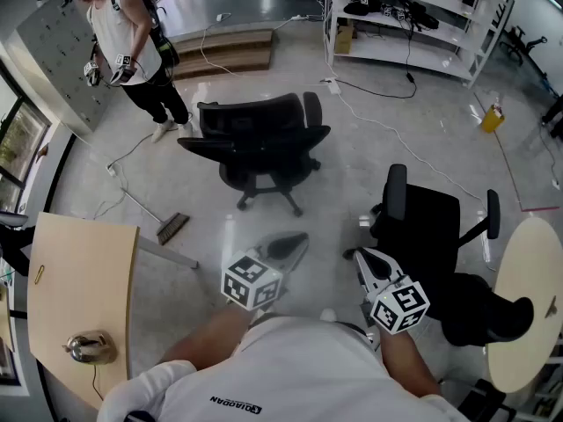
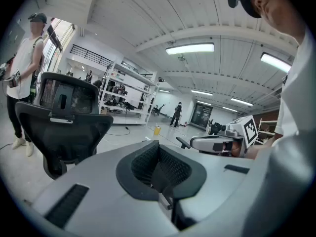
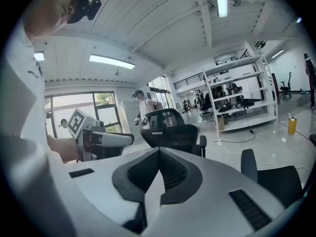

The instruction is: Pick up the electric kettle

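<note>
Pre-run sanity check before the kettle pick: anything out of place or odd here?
Nothing looks spilled or damaged. The kettle stands upright on the wooden table at lower left. The only clutter: a broom lies on the floor beside that table, and a yellow bottle stands out in the open near the shelving.

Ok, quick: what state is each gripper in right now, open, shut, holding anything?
Left gripper: closed, jaws together, holding nothing.
Right gripper: closed, jaws together, holding nothing.
</note>
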`<state>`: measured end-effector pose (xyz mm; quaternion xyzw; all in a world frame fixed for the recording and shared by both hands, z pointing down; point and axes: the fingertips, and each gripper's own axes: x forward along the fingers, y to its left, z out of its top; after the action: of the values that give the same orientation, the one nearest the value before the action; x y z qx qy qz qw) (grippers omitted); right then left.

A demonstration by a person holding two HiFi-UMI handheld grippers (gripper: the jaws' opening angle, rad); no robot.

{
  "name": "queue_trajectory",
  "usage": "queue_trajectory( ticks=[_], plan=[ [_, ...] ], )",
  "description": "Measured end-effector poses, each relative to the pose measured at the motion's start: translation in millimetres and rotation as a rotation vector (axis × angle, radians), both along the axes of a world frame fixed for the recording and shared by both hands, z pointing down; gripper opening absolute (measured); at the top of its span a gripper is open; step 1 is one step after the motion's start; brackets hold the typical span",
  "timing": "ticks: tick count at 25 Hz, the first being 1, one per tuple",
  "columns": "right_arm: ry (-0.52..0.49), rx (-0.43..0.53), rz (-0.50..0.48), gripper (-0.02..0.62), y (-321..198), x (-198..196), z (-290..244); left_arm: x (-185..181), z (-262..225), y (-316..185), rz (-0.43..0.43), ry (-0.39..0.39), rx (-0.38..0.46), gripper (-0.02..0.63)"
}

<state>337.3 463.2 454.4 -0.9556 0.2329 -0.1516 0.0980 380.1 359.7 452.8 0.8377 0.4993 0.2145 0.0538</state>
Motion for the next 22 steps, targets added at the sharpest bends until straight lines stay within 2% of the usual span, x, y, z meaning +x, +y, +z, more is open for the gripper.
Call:
queue_trajectory(
  ticks=[10, 15, 22],
  plan=[
    [0.009, 0.003, -0.018, 0.02, 7, -4, -1, -9, 0, 12, -0.003, 0.005, -0.01, -0.005],
    [0.007, 0.072, -0.039, 0.021, 7, -7, -6, -10, -3, 13, -0.018, 0.009, -0.011, -0.005],
    [0.016, 0.08, -0.086, 0.021, 5, -10, -8, -17, -5, 15, -0.055, 0.017, -0.014, -0.005]
  ],
)
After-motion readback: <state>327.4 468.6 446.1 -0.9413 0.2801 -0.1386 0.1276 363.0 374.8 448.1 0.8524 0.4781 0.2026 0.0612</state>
